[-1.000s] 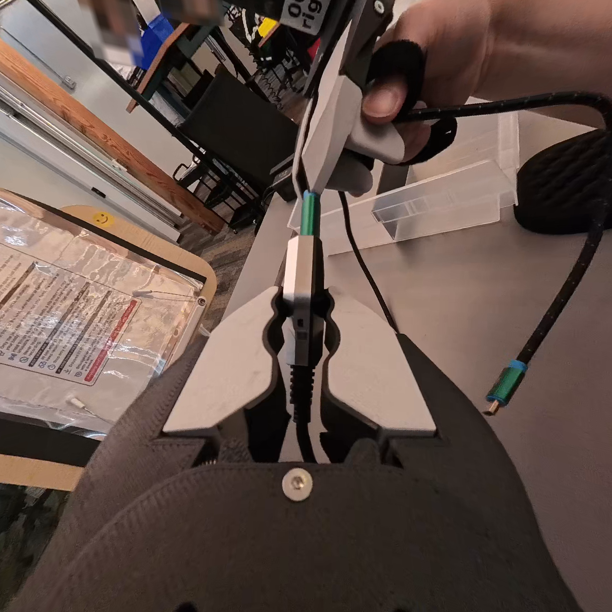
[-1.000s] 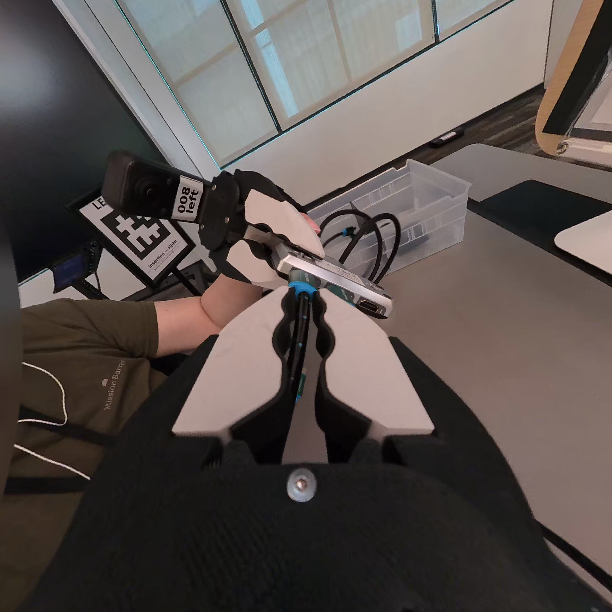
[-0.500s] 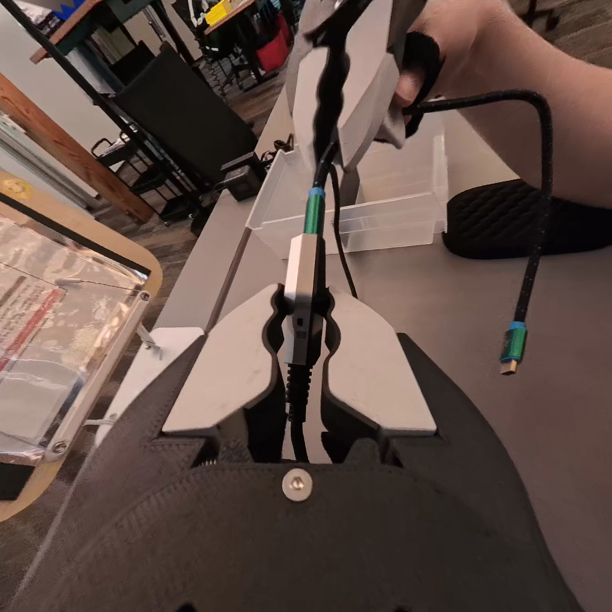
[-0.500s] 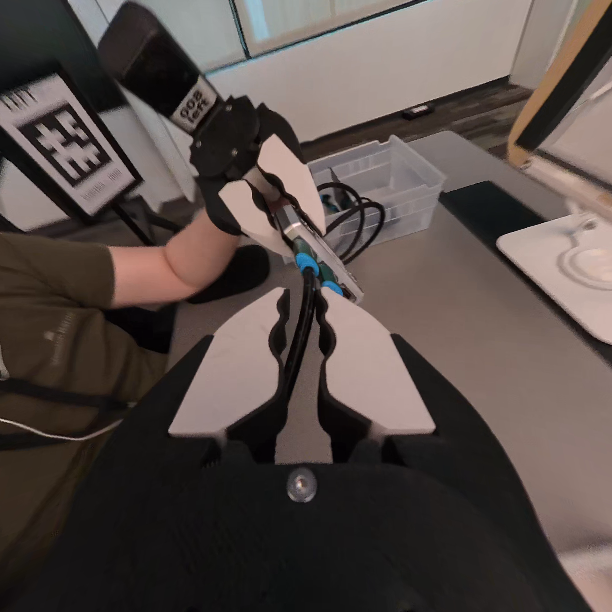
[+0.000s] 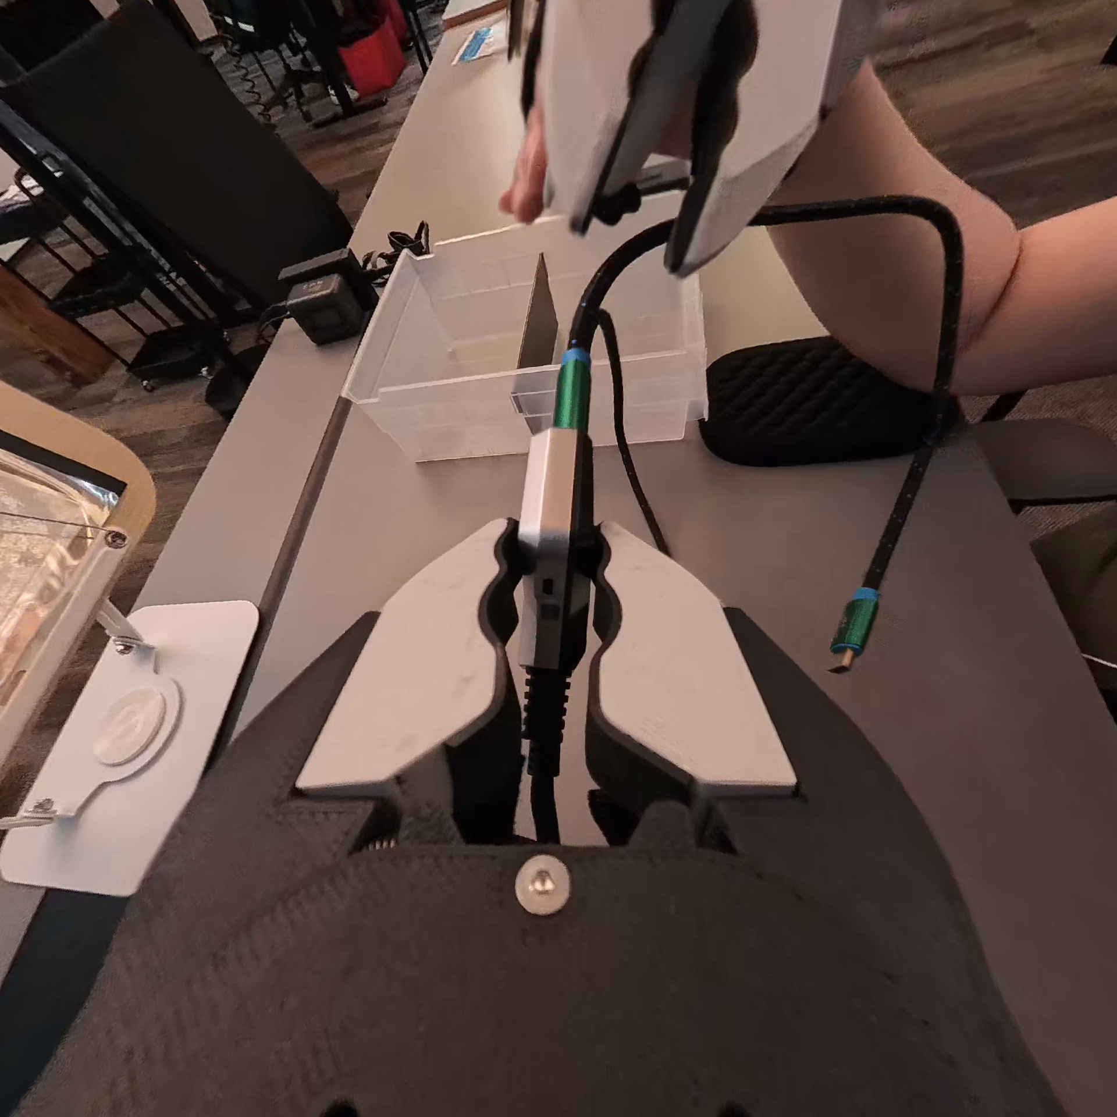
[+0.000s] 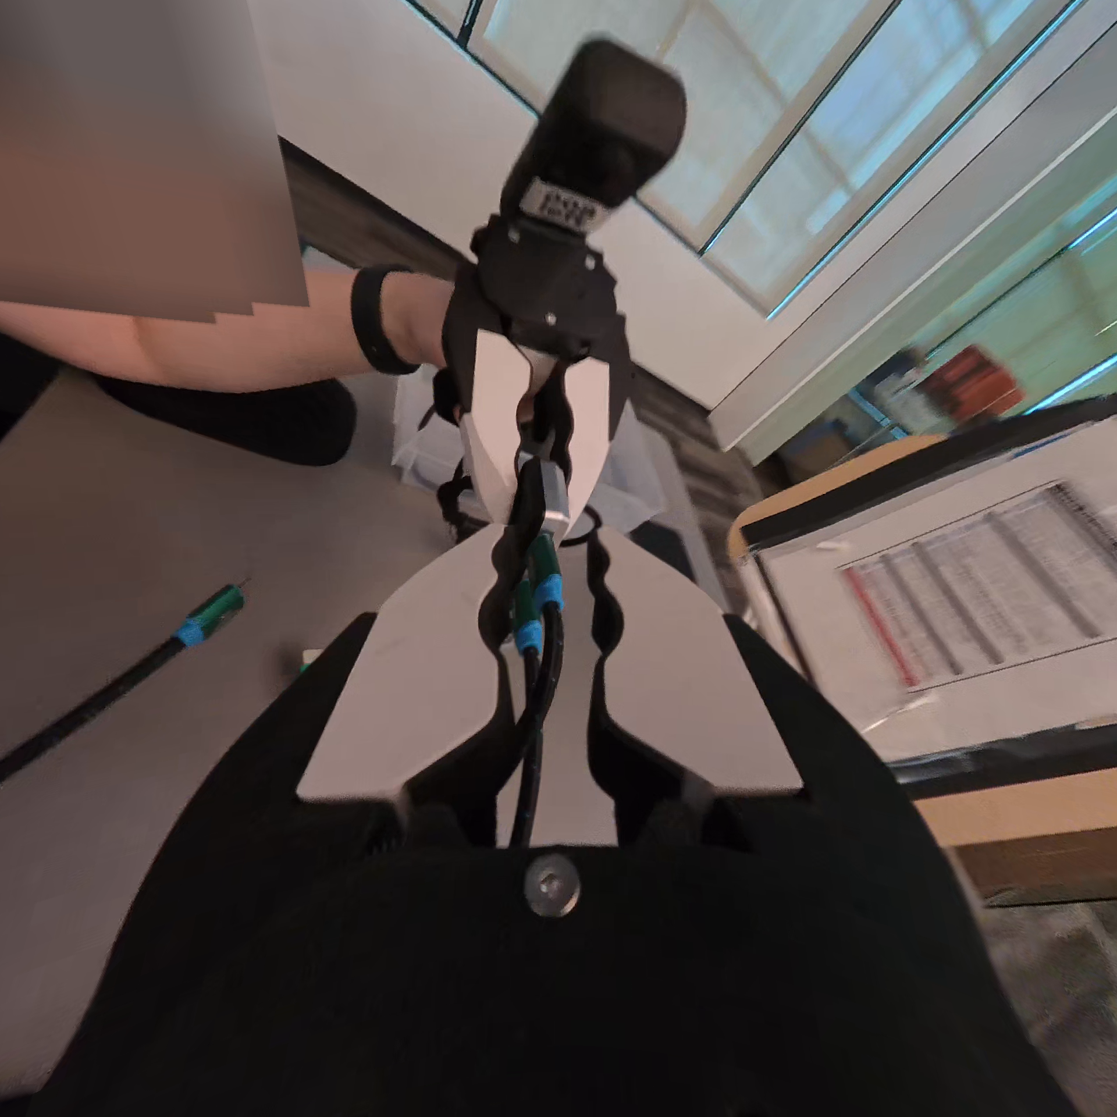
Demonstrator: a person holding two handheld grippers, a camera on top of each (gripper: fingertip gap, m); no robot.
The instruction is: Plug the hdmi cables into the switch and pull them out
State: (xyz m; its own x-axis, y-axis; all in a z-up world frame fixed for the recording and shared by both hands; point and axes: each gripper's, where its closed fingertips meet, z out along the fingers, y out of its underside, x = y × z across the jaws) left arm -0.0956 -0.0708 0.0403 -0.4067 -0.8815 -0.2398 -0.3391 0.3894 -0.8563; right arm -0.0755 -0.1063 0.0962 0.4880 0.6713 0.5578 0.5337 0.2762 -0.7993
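Clear plastic bin [image 5: 459, 387] with a dark divider stands at the far side of the grey table [image 5: 755, 544]; in the left wrist view its compartments show nothing inside, though a black braided cable [image 5: 610, 302] passes in front of it (whether any part rests in the bin I cannot tell). Just right of the bin lies a black quilted pad [image 5: 810, 405].

Printed writing shows on a laminated sheet [image 6: 967, 592] at the right of the right wrist view, too blurred to read, and on a small label on the camera above the far gripper.

Left gripper [image 5: 556, 538] is closed on the slim silver HDMI switch [image 5: 547, 483], pinching its near end so the switch points away, held above the table. A green metal plug with a blue band [image 5: 571, 390] sits in the switch's far end.

Right gripper [image 6: 547, 538] has its jaws parted a little; two green plugs [image 6: 541, 574] and their cables run between its fingers without a visible pinch.

Another green-and-blue plug [image 5: 852, 625] hangs loose at the end of the cable, over the table at the right.
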